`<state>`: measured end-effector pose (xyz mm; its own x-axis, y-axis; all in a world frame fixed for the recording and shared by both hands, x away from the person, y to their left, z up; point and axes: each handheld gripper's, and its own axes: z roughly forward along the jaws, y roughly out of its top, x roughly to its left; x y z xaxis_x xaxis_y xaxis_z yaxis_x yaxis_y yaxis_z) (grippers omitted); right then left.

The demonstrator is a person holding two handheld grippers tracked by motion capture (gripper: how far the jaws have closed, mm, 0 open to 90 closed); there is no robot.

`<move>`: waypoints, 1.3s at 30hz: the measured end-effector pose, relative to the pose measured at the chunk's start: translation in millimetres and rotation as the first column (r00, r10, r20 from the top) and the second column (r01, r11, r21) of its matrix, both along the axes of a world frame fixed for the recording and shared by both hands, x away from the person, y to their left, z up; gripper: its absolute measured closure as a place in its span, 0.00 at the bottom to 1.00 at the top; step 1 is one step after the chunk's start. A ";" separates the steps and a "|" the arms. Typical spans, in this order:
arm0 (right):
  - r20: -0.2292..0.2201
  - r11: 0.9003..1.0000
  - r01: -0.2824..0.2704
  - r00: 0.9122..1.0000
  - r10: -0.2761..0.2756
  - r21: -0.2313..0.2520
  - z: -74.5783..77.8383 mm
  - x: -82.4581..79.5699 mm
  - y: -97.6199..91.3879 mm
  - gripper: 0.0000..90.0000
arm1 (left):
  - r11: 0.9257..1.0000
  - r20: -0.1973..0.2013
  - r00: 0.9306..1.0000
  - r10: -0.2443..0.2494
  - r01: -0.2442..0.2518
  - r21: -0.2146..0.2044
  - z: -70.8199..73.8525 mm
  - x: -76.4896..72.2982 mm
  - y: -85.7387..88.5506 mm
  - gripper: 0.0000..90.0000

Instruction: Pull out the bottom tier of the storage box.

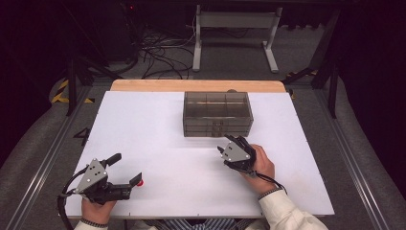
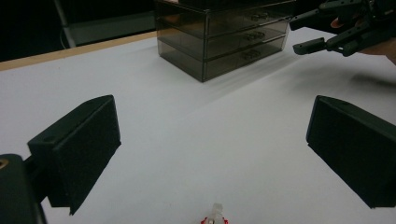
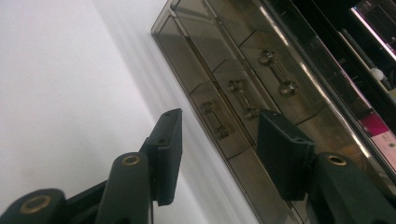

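right gripper (image 1: 225,149) near drawer box (image 1: 218,114)

Black hand-held gripper (image 1: 224,150), grey plate, apparently cream sleeve (image 1: 282,211).

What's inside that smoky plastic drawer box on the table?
The drawer box has three shut drawers with metal handles. Through the tinted top, dividers show in its upper tray. The dark plastic hides any contents.

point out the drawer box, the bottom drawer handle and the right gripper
drawer box (image 1: 218,98), high view, on its top face
bottom drawer handle (image 3: 215,120), right gripper view, on its bar
right gripper (image 1: 221,149), high view, midway between its fingertips
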<state>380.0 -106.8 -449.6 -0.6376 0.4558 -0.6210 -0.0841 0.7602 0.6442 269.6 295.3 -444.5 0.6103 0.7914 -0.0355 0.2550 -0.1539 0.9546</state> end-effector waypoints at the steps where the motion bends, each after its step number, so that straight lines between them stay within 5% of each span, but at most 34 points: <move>1: 0.029 1.000 0.005 1.000 -0.004 -0.029 -2.1 0.0 2.9 0.58 | 1.000 0.007 1.000 0.004 -0.004 -0.003 0.6 -0.7 -0.2 0.04; 14: 0.070 0.999 0.015 0.997 -0.012 -0.044 -6.9 4.2 7.8 0.62 | 1.000 0.001 1.000 0.002 -0.002 0.006 0.4 -0.4 -0.2 0.04; 21: 0.116 0.996 0.015 0.993 -0.004 -0.091 -16.3 6.1 12.7 0.64 | 1.000 0.004 1.000 0.002 -0.002 0.001 0.3 -0.2 -0.1 0.04; 23: 0.155 0.990 0.028 0.988 -0.007 -0.135 -21.6 7.6 14.6 0.65 | 1.000 0.004 1.000 0.003 -0.003 -0.004 0.2 -0.1 0.3 0.04; 29: 0.227 0.985 0.068 0.973 -0.031 -0.158 -31.6 8.9 20.0 0.68 | 1.000 0.005 1.000 0.004 -0.004 -0.002 0.0 -0.2 0.4 0.04; 39: 0.279 0.968 0.109 0.959 -0.043 -0.226 -42.5 11.8 24.8 0.71 | 1.000 0.005 1.000 0.004 -0.004 0.003 -0.1 0.2 0.4 0.04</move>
